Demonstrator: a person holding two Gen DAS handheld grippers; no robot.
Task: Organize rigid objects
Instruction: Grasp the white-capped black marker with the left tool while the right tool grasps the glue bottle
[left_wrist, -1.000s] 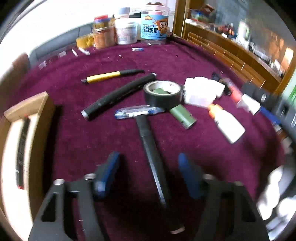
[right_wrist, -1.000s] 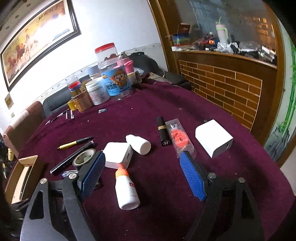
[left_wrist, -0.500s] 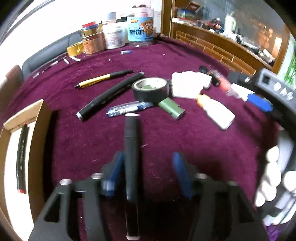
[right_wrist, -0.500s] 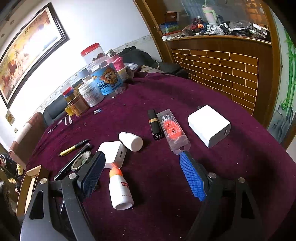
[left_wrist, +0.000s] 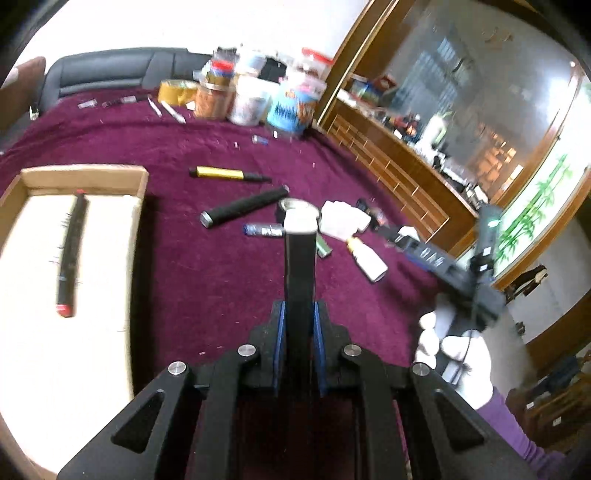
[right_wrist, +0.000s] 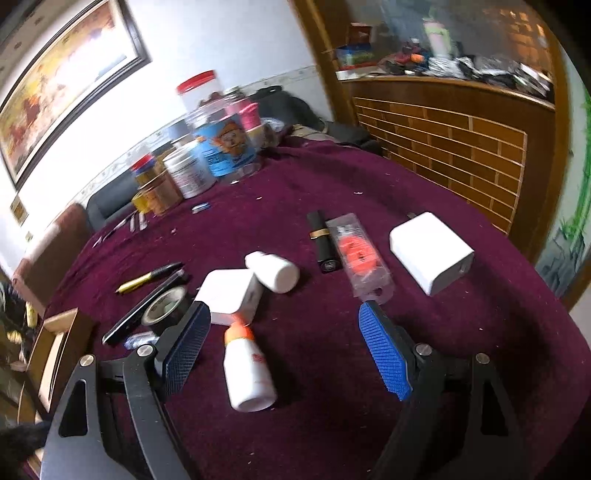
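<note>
The left tool is clamped hard on a black rod, its blue pads pressing both flanks low on the shaft, so the rod sticks straight out ahead of the tool with its pale cut end uppermost, clear of the table. It looks stiff and light, with a matte skin that should not slip; a hold this near one end leaves a long overhang, so it may lever in the pads if swung fast, and a grip nearer the middle would be steadier. To the tool's left lies the box, one dark stick already in it, which is likely where the rod belongs. Ahead of the tool a second black tube, a yellow pen, a tape roll and a white bottle remain on the cloth. The right tool hangs wide open and empty over that same bottle. A second ago the rod lay flat between the left tool's open pads; half a second ago it was gripped and just lifting; now it is raised and the view has swung toward the box
</note>
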